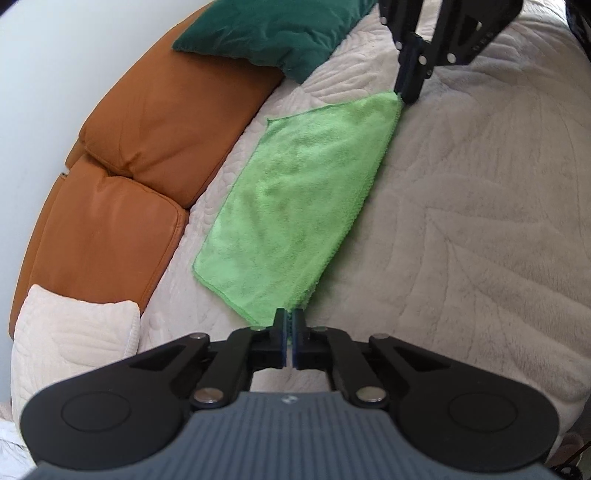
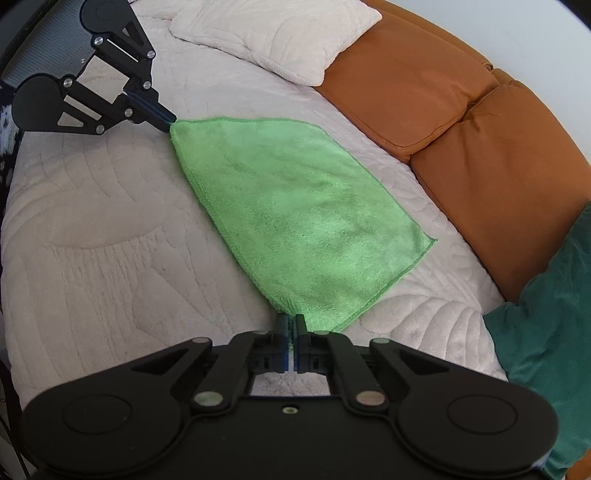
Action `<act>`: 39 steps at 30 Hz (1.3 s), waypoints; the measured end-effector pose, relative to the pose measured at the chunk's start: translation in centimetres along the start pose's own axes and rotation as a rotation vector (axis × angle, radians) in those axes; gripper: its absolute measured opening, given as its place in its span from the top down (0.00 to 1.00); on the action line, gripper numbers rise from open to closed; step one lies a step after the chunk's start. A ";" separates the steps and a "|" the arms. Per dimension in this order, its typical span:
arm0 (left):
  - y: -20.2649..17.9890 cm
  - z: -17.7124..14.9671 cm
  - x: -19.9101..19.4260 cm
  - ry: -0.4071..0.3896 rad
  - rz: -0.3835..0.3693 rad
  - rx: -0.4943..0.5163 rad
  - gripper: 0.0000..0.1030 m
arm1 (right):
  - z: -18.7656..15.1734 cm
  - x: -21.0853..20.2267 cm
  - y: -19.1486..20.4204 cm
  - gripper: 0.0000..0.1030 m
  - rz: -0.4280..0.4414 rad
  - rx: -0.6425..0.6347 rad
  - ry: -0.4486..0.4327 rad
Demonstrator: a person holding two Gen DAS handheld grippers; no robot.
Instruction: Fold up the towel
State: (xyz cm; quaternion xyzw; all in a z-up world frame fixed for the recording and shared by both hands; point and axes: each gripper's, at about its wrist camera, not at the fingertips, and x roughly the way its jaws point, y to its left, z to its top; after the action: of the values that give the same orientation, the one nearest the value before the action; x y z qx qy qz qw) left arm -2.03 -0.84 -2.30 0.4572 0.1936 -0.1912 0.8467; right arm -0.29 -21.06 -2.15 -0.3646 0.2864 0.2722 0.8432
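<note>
We saw a bed (image 1: 480, 184) w/ a cream quilted cover, an orange padded headboard (image 1: 122, 177) along its edge, a dark green pillow (image 1: 273, 33) and a cream pillow (image 2: 273, 33). A green towel (image 1: 295, 206), folded once, lay flat on the bed btwn both tools. Left gripper (image 1: 290, 314) had its jaws pinched on one folded-edge corner; right gripper (image 2: 291, 317) had its jaws pinched on the other.

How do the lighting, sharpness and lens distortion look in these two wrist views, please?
Left wrist view: soft daylight, green towel sharp, sofa cushions bowed by the fisheye. Right wrist view: equally even light, faint shading on the bedspread, the edges curve strongly, no glare.
</note>
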 end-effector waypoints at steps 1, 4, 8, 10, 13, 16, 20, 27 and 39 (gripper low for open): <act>0.3 0.1 0.0 0.008 -0.004 -0.011 0.98 | 0.1 -0.1 -0.1 0.99 -0.006 0.003 -0.003; 0.6 0.3 -0.1 0.003 0.002 -0.017 0.98 | 0.5 -0.5 -0.6 0.99 -0.025 0.020 -0.013; 1.2 1.0 0.5 -0.001 0.026 0.001 0.98 | 1.7 -0.5 -1.7 0.99 -0.069 0.029 -0.022; 2.2 1.6 1.4 0.011 0.034 -0.013 0.98 | 2.5 -0.2 -2.6 0.99 -0.102 0.037 -0.026; 4.0 2.8 3.0 0.026 0.066 -0.059 0.98 | 3.8 0.9 -4.0 0.99 -0.150 0.045 -0.023; 5.7 4.0 5.0 0.038 0.117 -0.111 0.98 | 5.0 2.4 -5.6 0.99 -0.181 0.060 -0.024; 8.2 5.4 8.6 0.065 0.130 -0.225 0.98 | 6.3 5.1 -8.0 0.99 -0.221 0.063 -0.025; 9.7 6.2 14.7 0.079 0.158 -0.284 0.97 | 6.1 10.7 -11.2 0.99 -0.260 0.136 -0.023; 9.9 5.2 20.2 0.121 0.188 -0.294 0.93 | 5.1 14.5 -12.2 0.97 -0.268 0.163 -0.035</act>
State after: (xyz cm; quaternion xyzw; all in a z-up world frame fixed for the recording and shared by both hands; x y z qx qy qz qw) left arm 20.94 -3.21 -2.92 0.3553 0.2264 -0.0531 0.9054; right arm 19.33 -20.62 -3.54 -0.3253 0.2416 0.1396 0.9035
